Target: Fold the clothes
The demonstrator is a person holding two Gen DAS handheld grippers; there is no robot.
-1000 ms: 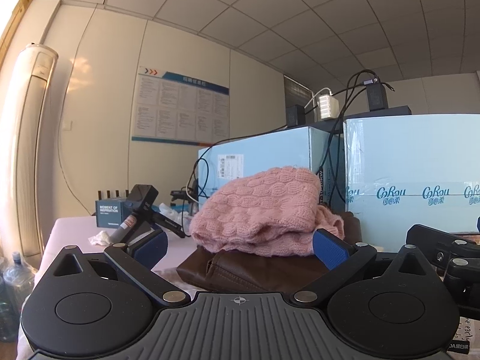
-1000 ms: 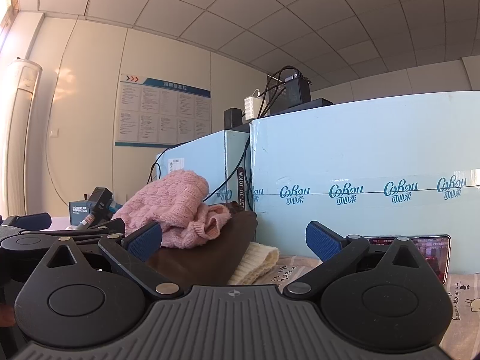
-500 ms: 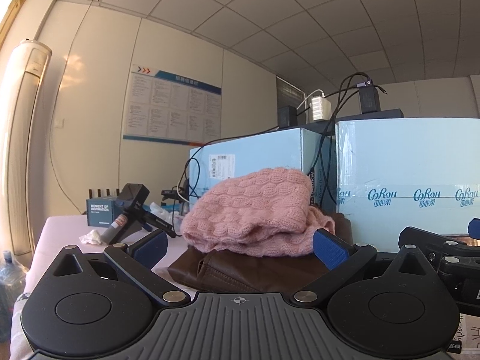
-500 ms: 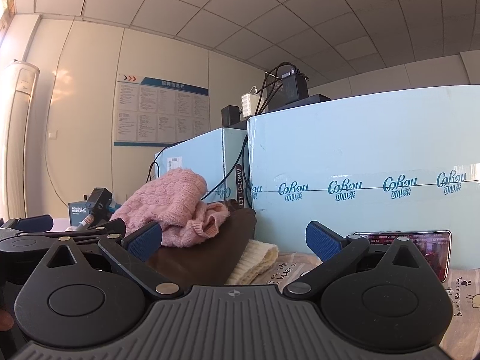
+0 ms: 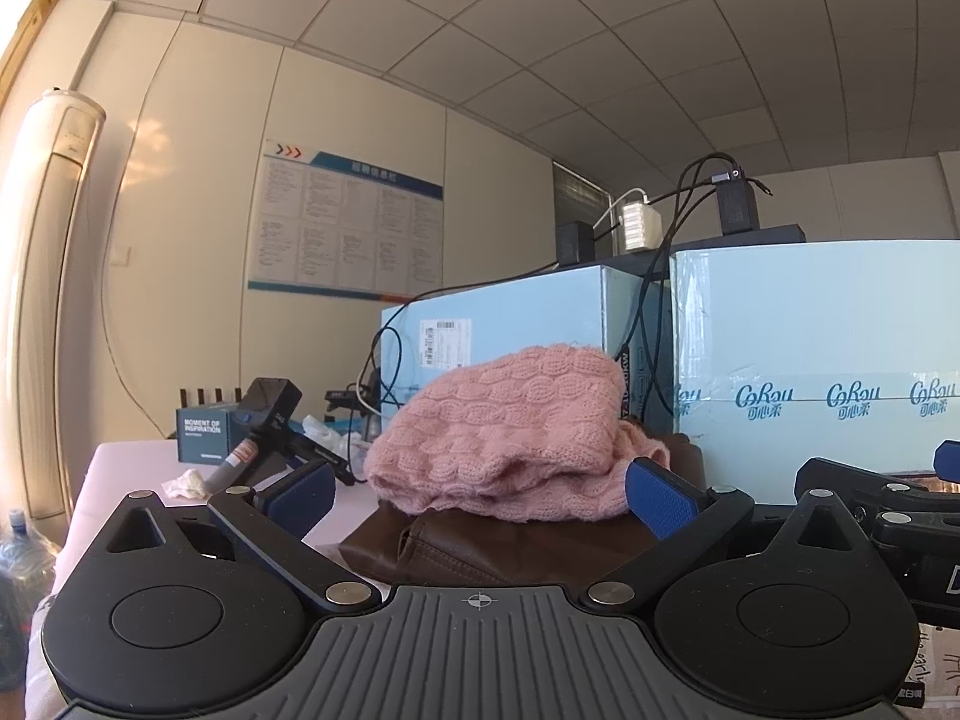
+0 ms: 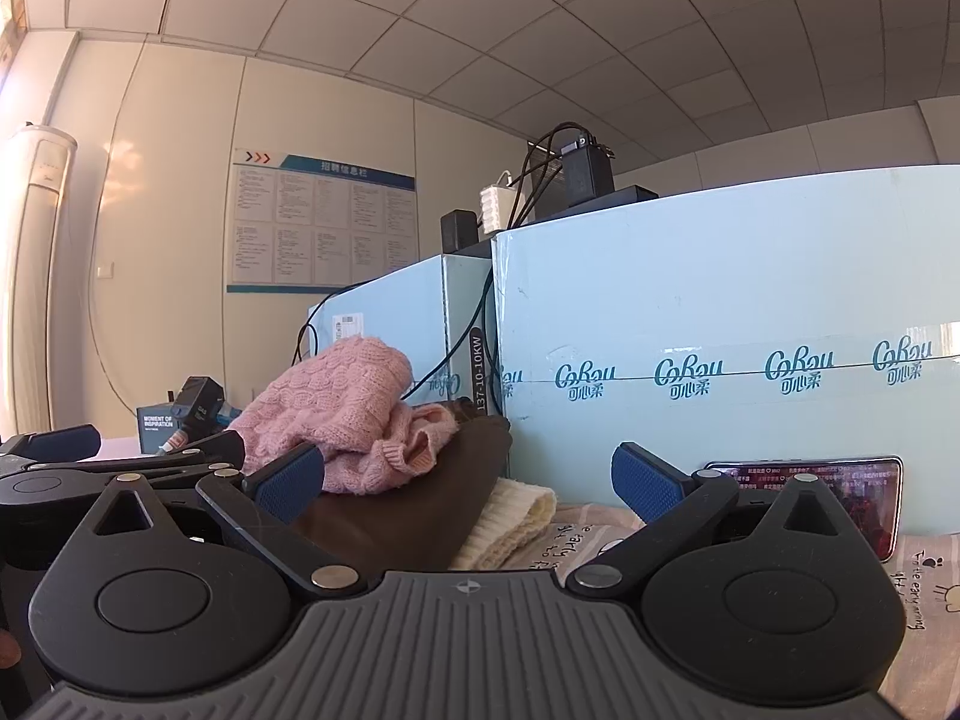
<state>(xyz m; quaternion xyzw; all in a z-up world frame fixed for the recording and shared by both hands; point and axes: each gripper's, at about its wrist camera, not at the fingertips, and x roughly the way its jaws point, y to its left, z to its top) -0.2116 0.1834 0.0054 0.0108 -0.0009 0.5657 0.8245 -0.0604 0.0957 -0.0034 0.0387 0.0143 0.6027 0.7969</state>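
Both tools spread wide, holding nothing.
Left tool point(image 5: 477, 489) and right tool point(image 6: 468, 474) face the rumpled pink cable-knit sweater point(image 5: 510, 450), likely lining up a grasp.

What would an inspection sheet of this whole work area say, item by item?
Surface: pale pink table, printed cloth at right.
Job's things: pink knit sweater heaped on brown leather garment; cream knit piece beside.
Clutter: phone, dark box, crumpled tissue.
Tongs: left tongs and right tongs both open, empty.
Cables: black cables trail over blue cartons.
Surroundings: wall notice board, standing air conditioner.
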